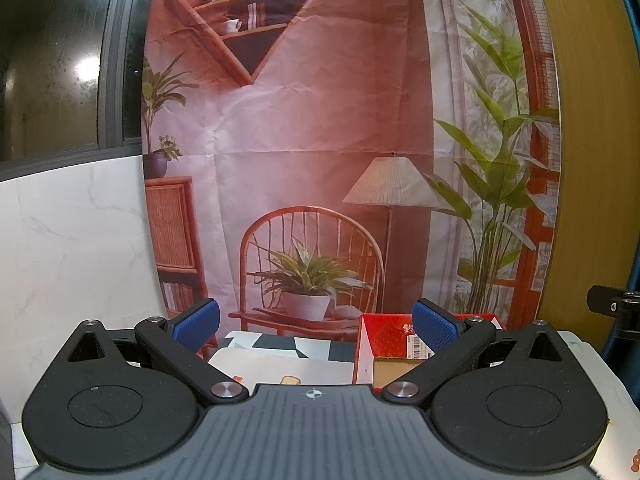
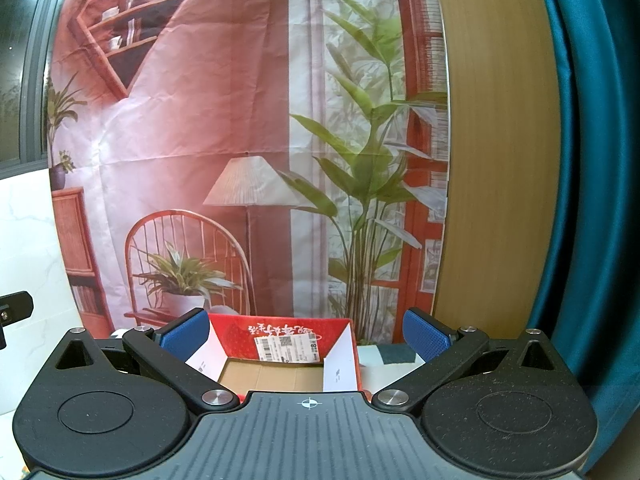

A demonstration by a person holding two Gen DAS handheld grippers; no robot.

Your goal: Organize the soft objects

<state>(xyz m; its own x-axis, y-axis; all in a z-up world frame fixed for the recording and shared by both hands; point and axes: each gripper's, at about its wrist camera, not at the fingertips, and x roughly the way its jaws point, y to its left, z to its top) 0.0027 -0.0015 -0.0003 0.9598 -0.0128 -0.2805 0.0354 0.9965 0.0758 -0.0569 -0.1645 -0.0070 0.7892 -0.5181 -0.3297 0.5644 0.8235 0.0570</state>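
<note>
Black gripper bodies fill the near bottom of both views and hide most of the surface beneath them. Behind everything hangs a printed backdrop (image 2: 224, 128) of a room with shelves, a lamp and plants, with a wooden panel (image 2: 496, 160) and a teal curtain (image 2: 592, 168) to its right. Only slivers of the table (image 1: 280, 364) show, covered with a patterned cloth whose design is too cut off to read. On it sits a red cardboard box (image 2: 288, 332), open at the top, flaps spread, with a brown floor and a white label on the inner far wall; its near edge is hidden by the right gripper (image 2: 308, 336), and in the left view only its left part shows. Its long axis cannot be judged. No soft objects can be made out in either view. The left gripper (image 1: 316, 322) hovers with its blue pads wide apart and nothing between them; the right gripper's pads are likewise spread wide, framing the box.
</note>
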